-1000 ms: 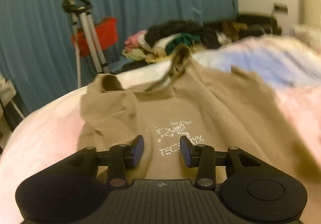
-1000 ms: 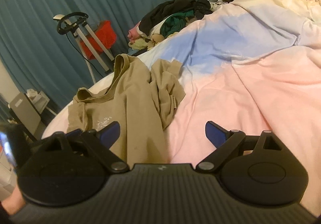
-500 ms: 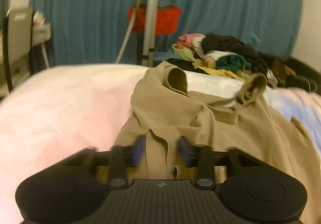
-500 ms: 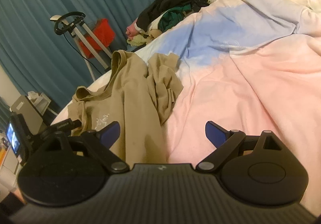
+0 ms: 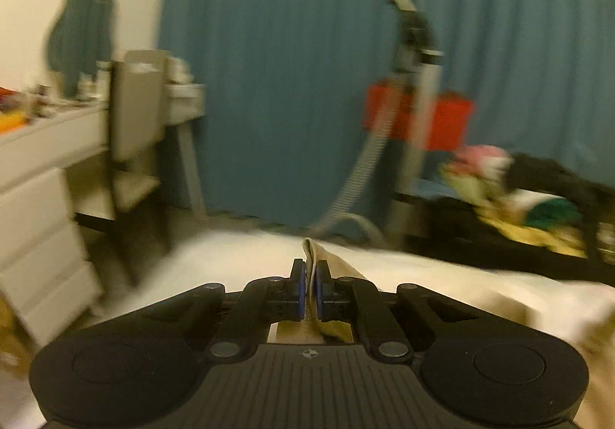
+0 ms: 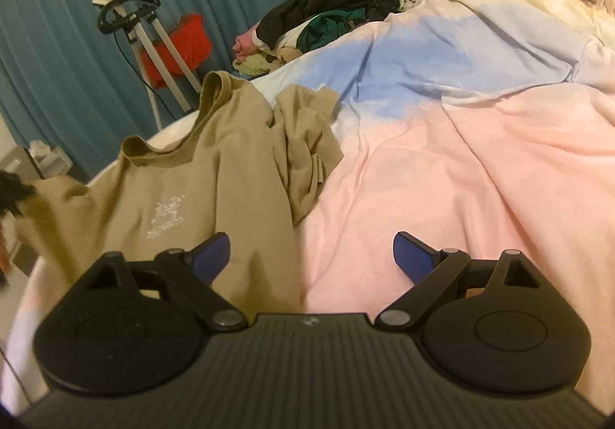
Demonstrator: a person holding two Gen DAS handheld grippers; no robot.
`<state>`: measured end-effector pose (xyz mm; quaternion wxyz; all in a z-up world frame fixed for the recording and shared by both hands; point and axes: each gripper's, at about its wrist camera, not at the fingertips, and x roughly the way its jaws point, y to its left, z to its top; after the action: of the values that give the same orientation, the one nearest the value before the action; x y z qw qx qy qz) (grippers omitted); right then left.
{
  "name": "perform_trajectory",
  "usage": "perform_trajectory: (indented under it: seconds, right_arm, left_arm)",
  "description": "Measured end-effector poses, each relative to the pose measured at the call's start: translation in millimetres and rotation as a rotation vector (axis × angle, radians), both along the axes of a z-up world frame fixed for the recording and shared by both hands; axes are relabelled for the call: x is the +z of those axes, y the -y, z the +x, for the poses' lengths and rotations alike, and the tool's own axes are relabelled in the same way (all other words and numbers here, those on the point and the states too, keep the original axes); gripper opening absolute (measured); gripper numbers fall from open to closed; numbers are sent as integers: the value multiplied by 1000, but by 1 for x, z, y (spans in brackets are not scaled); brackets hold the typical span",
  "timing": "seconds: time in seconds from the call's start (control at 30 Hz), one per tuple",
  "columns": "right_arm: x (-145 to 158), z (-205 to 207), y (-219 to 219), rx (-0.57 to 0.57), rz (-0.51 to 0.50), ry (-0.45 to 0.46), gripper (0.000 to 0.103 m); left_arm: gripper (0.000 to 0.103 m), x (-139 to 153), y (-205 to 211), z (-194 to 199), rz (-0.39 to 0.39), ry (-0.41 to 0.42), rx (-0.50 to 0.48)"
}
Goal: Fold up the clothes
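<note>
Spreading the tan T-shirt [image 6: 238,175] on the bed [image 6: 461,167], we pinch its edge tight in the left gripper [image 5: 310,288] while the right gripper [image 6: 311,256] hangs wide and empty over the shirt's hem, which we judge it should seize next.

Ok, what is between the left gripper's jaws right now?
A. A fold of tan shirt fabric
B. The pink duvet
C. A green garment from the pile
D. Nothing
A: in the left wrist view the left gripper has its jaws shut on a fold of the tan shirt.
</note>
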<state>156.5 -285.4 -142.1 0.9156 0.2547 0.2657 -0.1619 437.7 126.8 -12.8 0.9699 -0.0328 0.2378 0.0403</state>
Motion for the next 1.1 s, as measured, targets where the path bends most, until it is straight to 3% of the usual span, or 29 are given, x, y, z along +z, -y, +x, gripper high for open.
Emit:
perform_trajectory:
  seconds: [0.07,0.17,0.23,0.37,0.5,0.67,0.77,0.87,0.9,0.93,1.1]
  right_arm:
    - [-1,4,-3,4,-24,-10,93]
    - [-3,10,-9,9,-55,-20,93]
    - [-5,14,-10,10,-60,-23,93]
    - [-6,19,-13,22,-66,-28,93]
    - [-2,15,-18,37,-73,-17,93]
    - [7,7,-23,44,-89,4,93]
    - [12,0,-24,49,-90,17,93]
    - [14,-3,-25,58,-89,24,93]
    - [14,-3,-25,61,-88,25,93]
    - [14,-4,-25,65,-87,27,93]
    - [14,-2,-24,81,-74,39,93]
  left_arm:
    - [7,-8,-21,23,-6,-51,59]
    - [23,-30,-52,36,-93,-144,88]
    - [53,-45,-67,27,-164,-169,97]
    - [59,-60,-81,-13,-239,-227,49]
    - [81,-53,-80,-72,-299,-217,29]
    - [82,-61,-72,-118,-509,-268,36]
    - [78,-70,-61,-121,-539,-276,65]
    - [57,-73,-48,-111,-516,-229,122]
    - [34,-71,-44,-106,-467,-216,134]
    - [3,-68,-41,-101,-418,-204,146]
    - [4,-61,-39,-80,-251,-171,257]
